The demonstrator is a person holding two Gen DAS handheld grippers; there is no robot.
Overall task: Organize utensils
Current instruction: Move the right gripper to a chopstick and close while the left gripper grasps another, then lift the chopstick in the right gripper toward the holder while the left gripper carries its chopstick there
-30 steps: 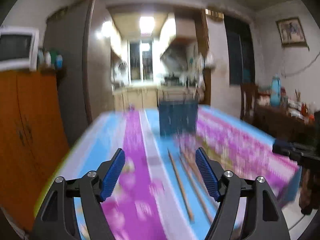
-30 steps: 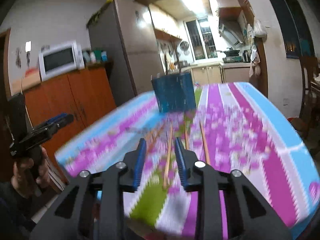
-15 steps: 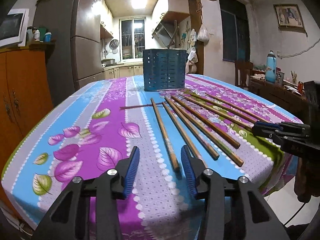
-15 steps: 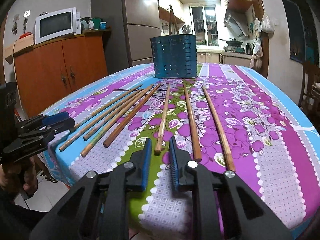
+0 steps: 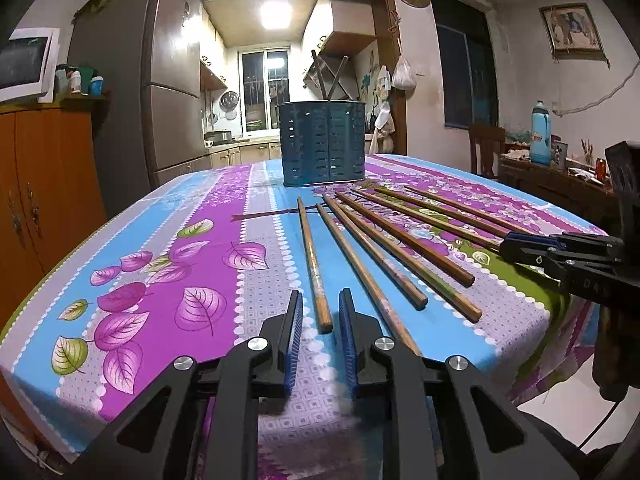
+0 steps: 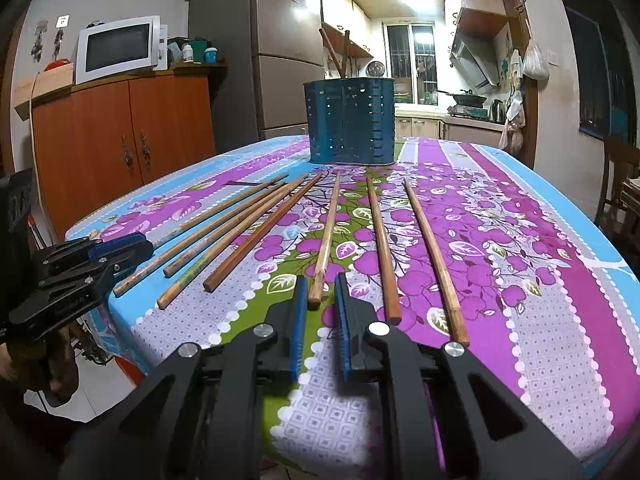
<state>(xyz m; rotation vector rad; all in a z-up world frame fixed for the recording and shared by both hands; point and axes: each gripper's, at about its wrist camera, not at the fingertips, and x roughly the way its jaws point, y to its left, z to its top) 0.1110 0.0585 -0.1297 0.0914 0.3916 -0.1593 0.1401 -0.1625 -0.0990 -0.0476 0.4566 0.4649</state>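
Both grippers have dropped to the table edge: left gripper (image 5: 320, 334) jaws closing around the nearest chopstick (image 5: 314, 264), right gripper (image 6: 320, 312) closing likewise on 1 chopstick (image 6: 326, 240), contact unclear; holder (image 5: 322, 142) beyond awaits.

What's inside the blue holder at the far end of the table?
Two brown sticks, likely chopsticks, poke out above the blue holder's rim, crossing each other. Its perforated walls hide their lower ends and anything else inside.
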